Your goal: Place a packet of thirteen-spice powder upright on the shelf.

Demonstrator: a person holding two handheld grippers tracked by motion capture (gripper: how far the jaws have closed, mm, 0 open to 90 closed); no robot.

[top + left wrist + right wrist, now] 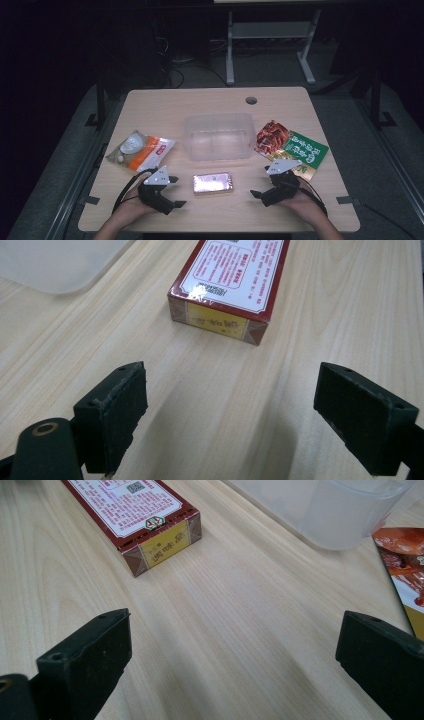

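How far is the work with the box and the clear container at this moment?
Nothing looks done: the clear plastic container holds nothing. Both the left gripper and the right gripper are open beside the red box, not touching it. The box and the two food packets lie on the table.

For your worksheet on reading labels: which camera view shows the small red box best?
The left gripper view: the box lies close ahead, its printed top and yellow end sharp. The right gripper view shows the box from its other end, cut off at the top edge. In the high view the box is small and washed out by glare.
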